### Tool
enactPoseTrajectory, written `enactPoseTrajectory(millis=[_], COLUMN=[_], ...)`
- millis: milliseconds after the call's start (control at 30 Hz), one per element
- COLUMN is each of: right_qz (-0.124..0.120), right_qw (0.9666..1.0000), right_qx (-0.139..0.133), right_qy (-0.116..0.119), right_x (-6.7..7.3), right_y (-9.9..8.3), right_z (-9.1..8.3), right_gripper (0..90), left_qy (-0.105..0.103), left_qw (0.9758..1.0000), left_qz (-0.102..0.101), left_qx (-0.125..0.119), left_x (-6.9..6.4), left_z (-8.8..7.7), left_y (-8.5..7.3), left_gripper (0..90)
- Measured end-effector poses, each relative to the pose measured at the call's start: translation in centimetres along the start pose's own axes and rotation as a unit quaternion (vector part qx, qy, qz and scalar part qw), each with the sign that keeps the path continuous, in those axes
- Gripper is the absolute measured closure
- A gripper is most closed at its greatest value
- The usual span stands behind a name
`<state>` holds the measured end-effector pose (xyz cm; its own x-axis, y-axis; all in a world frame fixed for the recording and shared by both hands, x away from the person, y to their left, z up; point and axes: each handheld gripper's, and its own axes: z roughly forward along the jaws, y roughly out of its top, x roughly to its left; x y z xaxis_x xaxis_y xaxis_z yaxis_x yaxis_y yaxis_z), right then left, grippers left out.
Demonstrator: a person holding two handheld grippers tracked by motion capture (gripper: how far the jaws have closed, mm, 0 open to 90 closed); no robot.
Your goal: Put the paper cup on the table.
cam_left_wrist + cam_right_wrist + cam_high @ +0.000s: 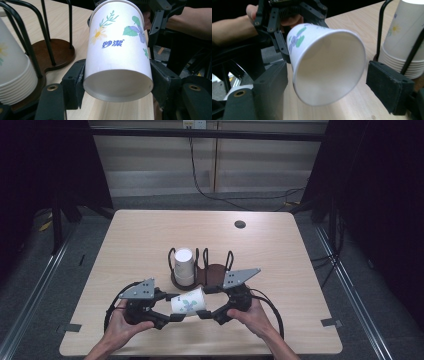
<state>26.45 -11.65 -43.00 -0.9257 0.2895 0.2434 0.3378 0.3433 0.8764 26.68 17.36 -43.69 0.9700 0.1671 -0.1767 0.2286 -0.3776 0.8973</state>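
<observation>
Left hand (119,322) at the near edge of the table (150,230), wrapped around the left gripper (172,316). Its jaws are clamped on the base end of a paper cup (189,302); in the left gripper view both pads press the cup's sides just above the recessed bottom.

Cup lies on its side in the air, low over the table's near middle, between the two grippers. White, printed with flowers, green leaves and blue lettering. Base toward the left gripper, open mouth toward the right one.

Behind it, mid-table: a black wire cup rack (200,265) on a dark wooden base. A stack of cups (183,266), upside down, stands in the rack's left bay. The bay to its right shows bare base.

Right gripper (202,313), held by the right hand (250,312), faces the cup's mouth. Jaws stand apart on either side of the rim; in the right gripper view a gap shows between the right-side pad and the rim, while the other pad sits close against the cup's edge, contact unclear. No grip there.

Far right of the tabletop: a small dark round hole (240,224).
</observation>
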Motion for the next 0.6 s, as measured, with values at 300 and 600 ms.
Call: enactPoseTrajectory(millis=[300,600], right_qz=[0.016,0.027], right_qw=[0.9996,0.999], right_qx=[-0.01,-0.012], right_qy=[0.02,0.033], right_x=[-0.1,-0.2], right_y=[-0.3,-0.4], right_z=[0.7,1.1], right_gripper=[18.7,18.0], left_qy=[-0.011,-0.016], left_qw=[0.9999,0.9999], left_qz=[-0.001,0.001], left_qx=[0.0,0.002], left_x=[-0.2,-0.2], left_z=[0.2,0.2], left_y=[0.1,0.1], left_gripper=[36.3,36.4])
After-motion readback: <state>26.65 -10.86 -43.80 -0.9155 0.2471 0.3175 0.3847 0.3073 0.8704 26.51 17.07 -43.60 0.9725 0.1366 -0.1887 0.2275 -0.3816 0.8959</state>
